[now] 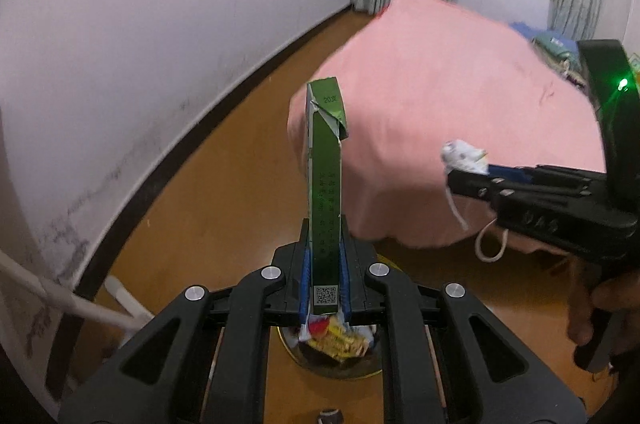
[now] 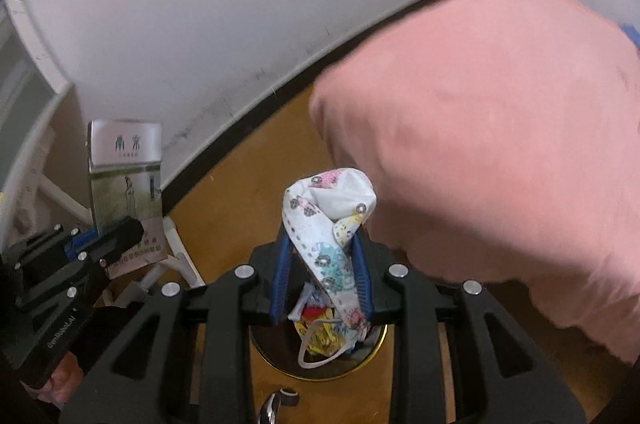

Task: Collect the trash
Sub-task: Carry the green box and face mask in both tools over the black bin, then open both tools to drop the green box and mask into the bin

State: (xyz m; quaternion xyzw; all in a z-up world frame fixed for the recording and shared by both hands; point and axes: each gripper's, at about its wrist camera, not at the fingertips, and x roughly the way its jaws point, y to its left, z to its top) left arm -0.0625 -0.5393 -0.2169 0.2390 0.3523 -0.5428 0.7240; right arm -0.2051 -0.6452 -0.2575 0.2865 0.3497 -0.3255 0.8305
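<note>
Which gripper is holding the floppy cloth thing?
The right gripper holds the patterned face mask. The left gripper holds a stiff green cigarette box instead.

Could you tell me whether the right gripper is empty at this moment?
No, the right gripper is shut on a crumpled patterned face mask, above the open bin.
</note>
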